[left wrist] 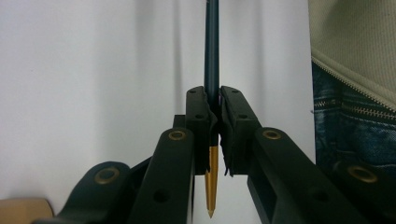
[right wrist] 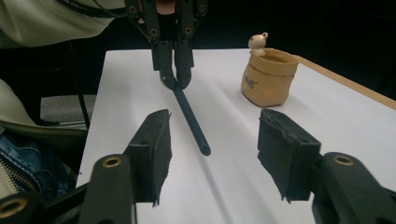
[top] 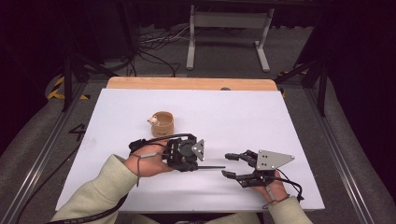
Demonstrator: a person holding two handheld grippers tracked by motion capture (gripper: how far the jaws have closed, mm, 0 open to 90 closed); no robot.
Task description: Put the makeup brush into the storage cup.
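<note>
My left gripper (top: 199, 166) (left wrist: 213, 100) is shut on a slim dark pen (top: 212, 167) (left wrist: 212, 46) with a gold tip. The gold end points back toward that gripper's camera, and the dark shaft sticks out to the right, just above the white table. My right gripper (top: 225, 164) (right wrist: 215, 140) faces it with its jaws open. The pen's free end (right wrist: 204, 150) lies in the gap between the pads, touching neither. The left gripper (right wrist: 176, 77) also appears in the right gripper view, holding the pen's far end. A tan bag-shaped cup (top: 162, 123) (right wrist: 270, 77) with a small figure on its rim stands behind the left hand.
The white table top (top: 261, 121) has a wooden strip (top: 191, 83) along its far edge. Beyond it stand a grey metal frame (top: 229, 28) and floor cables (top: 154, 51). The person's jacket and jeans (left wrist: 355, 130) are near the table's front edge.
</note>
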